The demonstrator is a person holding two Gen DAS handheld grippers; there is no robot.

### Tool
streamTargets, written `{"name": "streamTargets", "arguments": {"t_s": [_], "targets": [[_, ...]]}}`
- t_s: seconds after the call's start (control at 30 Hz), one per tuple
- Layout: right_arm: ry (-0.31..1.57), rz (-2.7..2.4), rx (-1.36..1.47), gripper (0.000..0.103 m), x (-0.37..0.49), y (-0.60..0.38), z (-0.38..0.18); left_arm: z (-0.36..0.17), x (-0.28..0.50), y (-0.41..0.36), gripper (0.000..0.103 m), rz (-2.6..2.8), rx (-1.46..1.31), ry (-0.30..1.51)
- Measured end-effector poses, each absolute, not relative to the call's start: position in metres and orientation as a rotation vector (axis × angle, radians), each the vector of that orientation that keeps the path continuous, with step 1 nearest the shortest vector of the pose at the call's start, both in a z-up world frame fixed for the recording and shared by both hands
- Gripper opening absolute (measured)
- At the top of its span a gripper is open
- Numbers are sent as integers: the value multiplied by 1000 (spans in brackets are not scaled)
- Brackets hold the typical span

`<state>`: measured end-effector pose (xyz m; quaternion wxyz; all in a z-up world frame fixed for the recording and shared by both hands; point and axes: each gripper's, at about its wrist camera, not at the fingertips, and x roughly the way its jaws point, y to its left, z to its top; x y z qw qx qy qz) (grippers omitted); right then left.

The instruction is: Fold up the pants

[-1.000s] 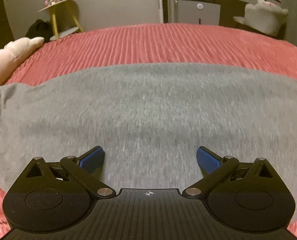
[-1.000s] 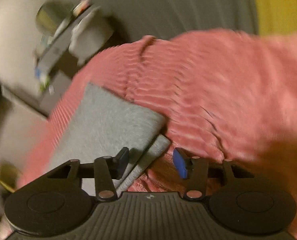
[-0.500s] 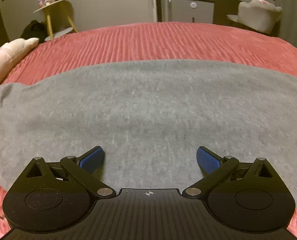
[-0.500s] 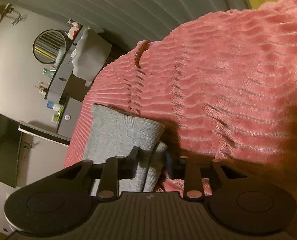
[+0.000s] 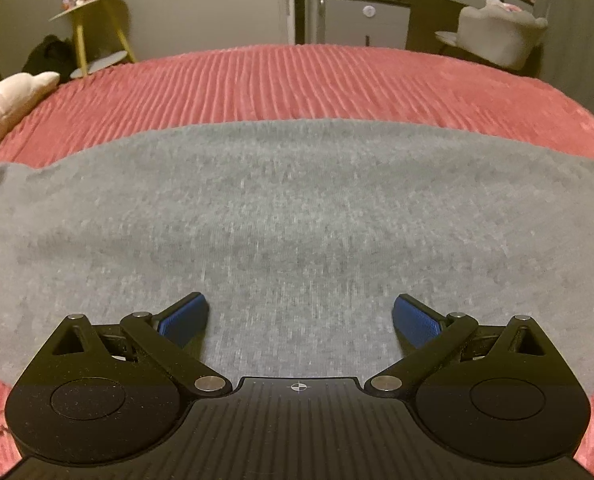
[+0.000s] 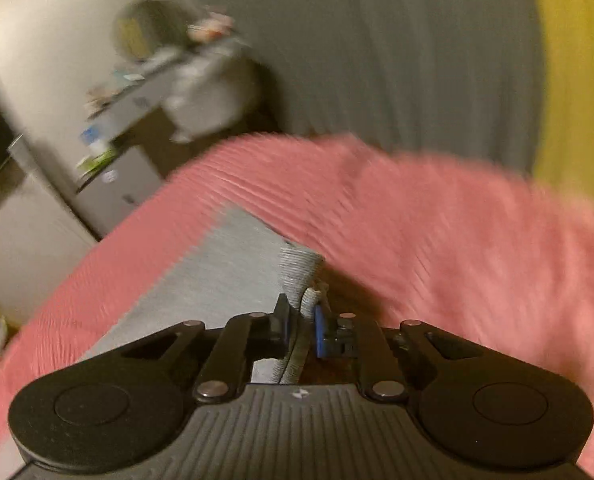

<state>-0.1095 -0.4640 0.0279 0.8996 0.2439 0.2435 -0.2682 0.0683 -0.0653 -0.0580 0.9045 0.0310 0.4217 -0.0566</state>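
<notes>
Grey pants [image 5: 297,216] lie flat on the red bed [image 5: 297,80]. The right gripper [image 6: 301,326] pinches their cuff to fold; the left gripper [image 5: 300,316] waits wide apart.

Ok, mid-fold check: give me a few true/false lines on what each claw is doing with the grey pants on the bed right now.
1. The left claw is open above the grey pants. True.
2. The right claw is open and holds nothing. False: it is shut on the ribbed cuff of the pants.
3. The pants lie on a pink ribbed bedspread. True.
4. The left claw pinches a fold of fabric. False: its blue pads stand wide apart with flat cloth between them.
5. The right wrist view is sharp. False: it is motion-blurred.
</notes>
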Motion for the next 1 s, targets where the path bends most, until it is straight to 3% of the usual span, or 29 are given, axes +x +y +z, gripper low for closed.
{"name": "streamTargets", "arguments": {"t_s": [0.23, 0.37, 0.5, 0.63, 0.73, 0.8, 0.87, 1.0], "targets": [[486, -63, 189, 10, -59, -307, 69, -44, 63, -50, 103, -227, -101, 836], [583, 206, 51, 10, -42, -218, 34, -38, 65, -32, 103, -355, -279, 823], [798, 338, 2, 12, -24, -170, -23, -53, 78, -23, 103, -437, -441, 901], [786, 346, 67, 18, -24, -177, -15, -66, 93, -21, 103, -445, -533, 944], [823, 359, 232, 36, -29, -204, -9, -70, 101, -20, 103, -493, -598, 939], [794, 314, 288, 68, -39, -218, -4, -73, 105, -20, 103, -546, -641, 951], [745, 229, 345, 81, -54, -239, -2, -76, 107, -24, 103, -602, -666, 973], [748, 108, 618, 82, -57, -281, -18, -84, 116, -43, 103, -642, -629, 1028]]}}
